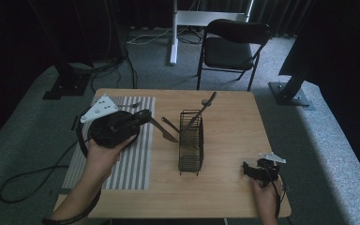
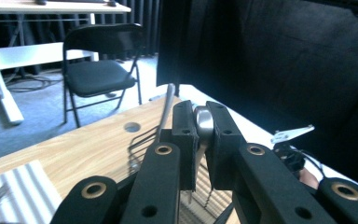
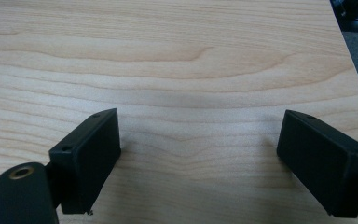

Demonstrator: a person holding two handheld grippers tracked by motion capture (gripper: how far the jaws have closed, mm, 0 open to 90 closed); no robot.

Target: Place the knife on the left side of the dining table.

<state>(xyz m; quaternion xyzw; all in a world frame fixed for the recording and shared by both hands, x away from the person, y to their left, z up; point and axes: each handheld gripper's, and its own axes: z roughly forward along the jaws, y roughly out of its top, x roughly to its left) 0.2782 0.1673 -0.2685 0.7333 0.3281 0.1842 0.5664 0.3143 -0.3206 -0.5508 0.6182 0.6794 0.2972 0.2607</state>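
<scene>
Over the striped mat [image 1: 131, 164], my left gripper [image 1: 145, 115] is shut on the silver handle [image 2: 203, 122] of a metal knife [image 1: 168, 136]. The blade slants down toward a black wire basket [image 1: 191, 140] at the table's middle. A long utensil [image 1: 206, 105] leans out of the basket's far end, and its handle [image 2: 168, 105] rises just left of my left jaws. My right gripper [image 1: 246, 169] rests low on the wooden table [image 1: 229, 126] near the front right corner. It is open, with bare wood between its fingers [image 3: 91, 158].
A black folding chair [image 1: 232, 44] stands beyond the table's far edge, next to a white stand [image 1: 173, 33]. Cables run across the floor at the left [image 1: 33, 173]. The table has a round hole [image 2: 132, 126] near its far side. Bare wood lies right of the basket.
</scene>
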